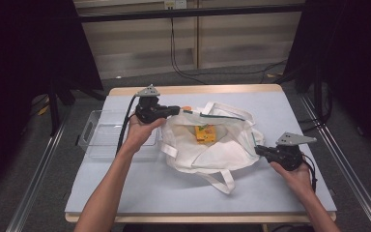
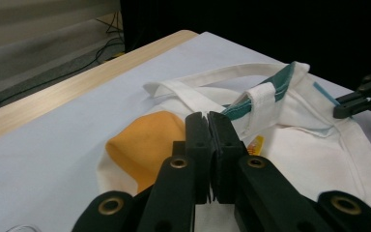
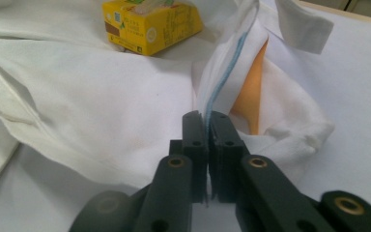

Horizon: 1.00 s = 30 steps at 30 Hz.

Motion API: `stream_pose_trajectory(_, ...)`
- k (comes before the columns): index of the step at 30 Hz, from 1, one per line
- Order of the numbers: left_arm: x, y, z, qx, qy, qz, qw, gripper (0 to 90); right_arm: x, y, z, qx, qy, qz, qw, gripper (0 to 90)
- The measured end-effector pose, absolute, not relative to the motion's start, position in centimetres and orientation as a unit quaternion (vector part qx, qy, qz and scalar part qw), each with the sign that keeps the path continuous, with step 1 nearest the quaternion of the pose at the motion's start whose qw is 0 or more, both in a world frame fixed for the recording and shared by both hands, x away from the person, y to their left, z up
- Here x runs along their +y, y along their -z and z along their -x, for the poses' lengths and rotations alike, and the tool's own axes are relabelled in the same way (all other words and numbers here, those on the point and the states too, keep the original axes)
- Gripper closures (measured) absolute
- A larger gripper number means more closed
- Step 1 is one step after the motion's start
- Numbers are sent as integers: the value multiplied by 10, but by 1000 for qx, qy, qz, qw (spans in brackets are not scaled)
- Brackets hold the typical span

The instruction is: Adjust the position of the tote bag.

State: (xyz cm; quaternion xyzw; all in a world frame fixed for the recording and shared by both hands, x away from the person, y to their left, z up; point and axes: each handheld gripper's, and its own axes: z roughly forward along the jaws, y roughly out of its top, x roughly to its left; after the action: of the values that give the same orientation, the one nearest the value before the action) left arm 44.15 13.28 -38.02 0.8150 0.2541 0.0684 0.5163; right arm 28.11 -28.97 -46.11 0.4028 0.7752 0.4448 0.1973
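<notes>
Low in the high view, two forearms come up from the bottom edge. The right gripper [image 1: 260,150] sits at lower right of centre, its jaws pressed together on the bag's [image 1: 222,150] right rim. In the right gripper view the jaws are closed on a blue-edged fold of white cloth [image 3: 222,82] that rises straight from between them, with an orange lining patch [image 3: 250,96] just to the right of the fold.

The bag lies at the middle of the table [image 1: 140,188], mouth pulled open between the two grippers, one strap [image 1: 224,181] trailing toward the lower edge of the frame. Inside it, near centre, lies a yellow carton [image 1: 205,134]; in the right gripper view the carton is at upper left, resting on the white cloth.

Farther up, left of centre, the left gripper [image 1: 181,110] holds the bag's far-left rim. In the left gripper view its jaws are shut tight on the cloth, with a green-striped hem [image 2: 261,94] just beyond the tips and an orange patch [image 2: 142,142] to the left. The right gripper shows at the right edge of that view.

At the left of the high view, a clear tray [image 1: 94,140] lies on the table beside the left hand [image 1: 142,130].
</notes>
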Motion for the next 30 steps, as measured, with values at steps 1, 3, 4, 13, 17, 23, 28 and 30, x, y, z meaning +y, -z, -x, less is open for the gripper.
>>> stream_pose_trajectory(1,133,380,-442,254,-68,-815,516,881,-290,461,-281,775,-445,-403,197,875)
stream_pose_trajectory(3,138,380,-447,263,-74,-815,511,882,-292,455,-283,777,-445,-399,196,882)
stream_pose_trajectory(4,139,380,-449,265,-76,-814,511,882,-293,452,-285,776,-448,-397,198,885)
stream_pose_trajectory(13,145,390,-468,297,-96,-821,478,883,-298,445,-293,770,-454,-406,189,888)
stream_pose_trajectory(17,148,396,-474,307,-90,-823,469,884,-298,458,-292,780,-445,-403,177,889)
stream_pose_trajectory(23,144,404,-478,313,-88,-828,457,885,-300,465,-294,788,-441,-398,161,890)
stream_pose_trajectory(28,142,407,-479,307,-86,-830,457,884,-298,470,-295,797,-424,-396,168,888)
stream_pose_trajectory(30,138,408,-479,303,-85,-832,456,883,-300,474,-299,796,-420,-404,163,886)
